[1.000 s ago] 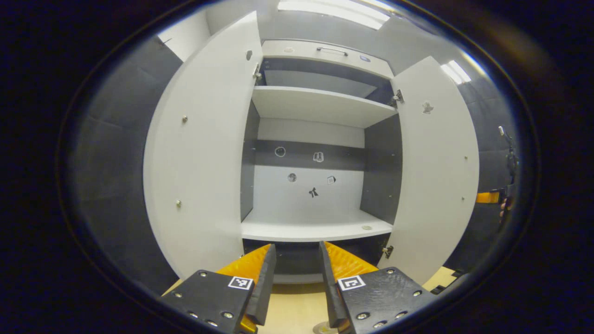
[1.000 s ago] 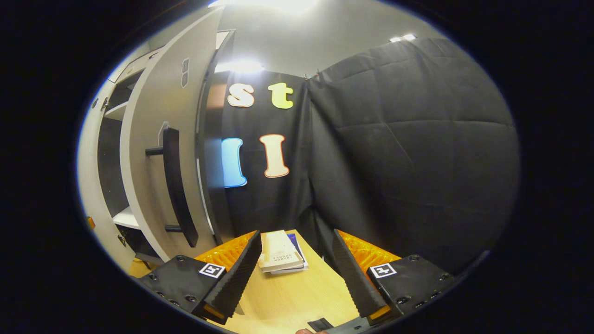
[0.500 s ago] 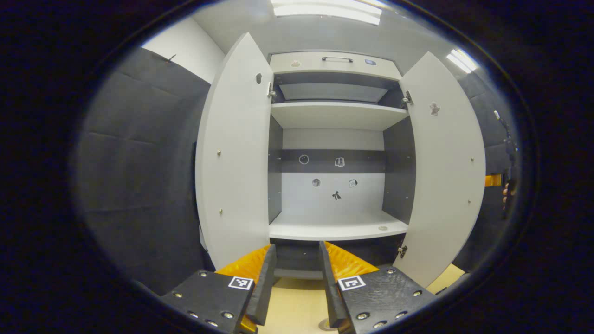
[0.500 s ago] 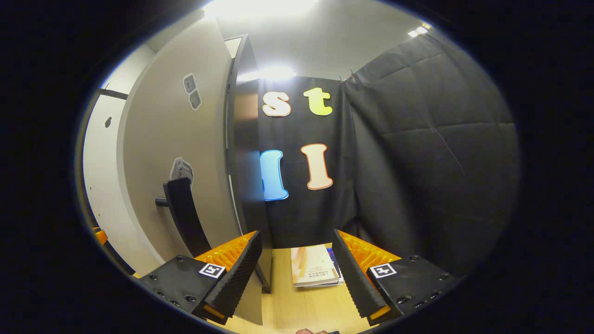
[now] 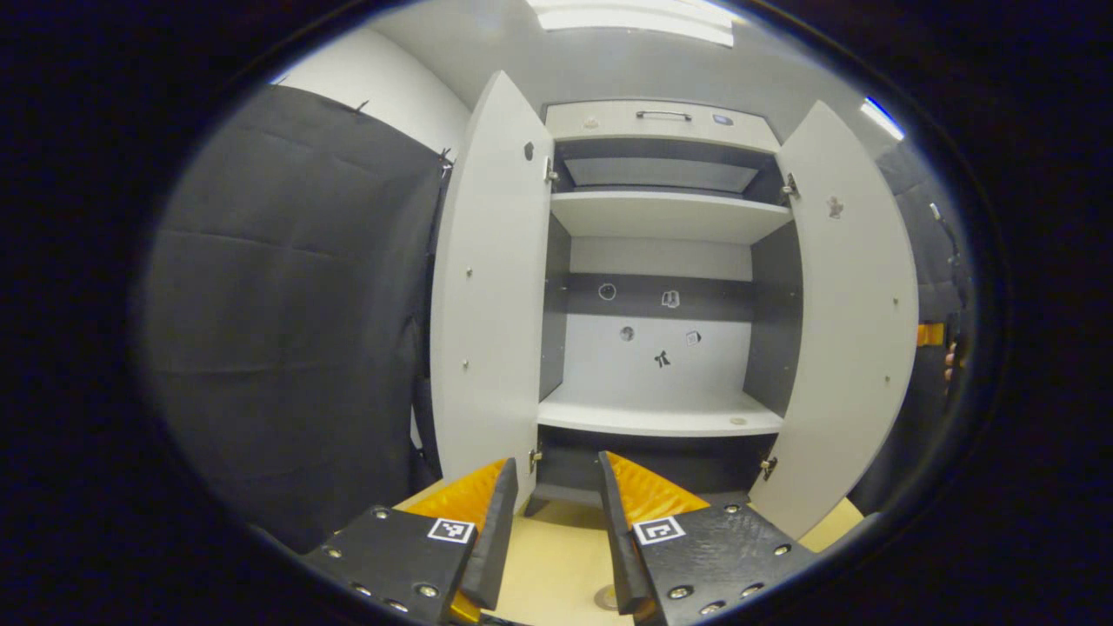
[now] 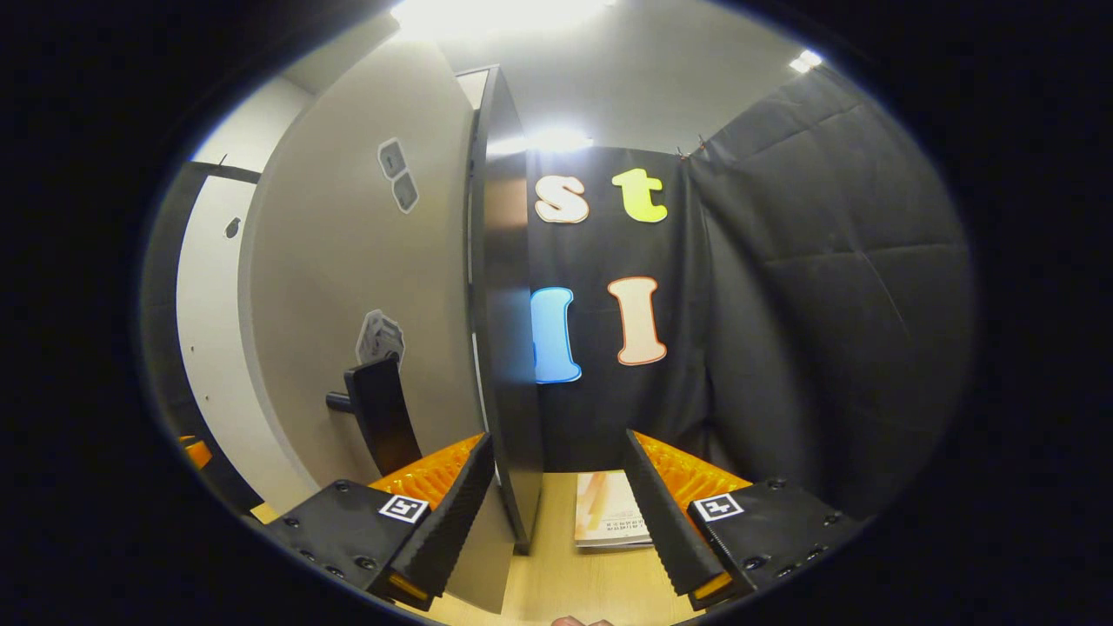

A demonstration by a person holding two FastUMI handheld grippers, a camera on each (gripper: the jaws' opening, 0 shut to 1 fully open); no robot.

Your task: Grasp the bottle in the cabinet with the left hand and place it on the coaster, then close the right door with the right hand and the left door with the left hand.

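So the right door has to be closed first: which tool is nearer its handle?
Right. The right tool straddles the right door's outer edge, its handle just beside one finger. The left tool sits back, facing the open cabinet.

This is a recording booth, a kind of staged test room, not a real home; quilted black cloth (image 5: 287, 330) hangs as the wall on the left of the left gripper view and also on the far side of the right gripper view (image 6: 826, 330); one white cabinet (image 5: 661, 235) stands against a plain wall with both doors open, and its shelves are bare; small stickers (image 5: 661, 357) are put on its back panel like marks for tests; strip lights (image 5: 635, 16) shine from a plain ceiling; a light wooden table (image 6: 556, 582) carries a few books (image 6: 609, 520).
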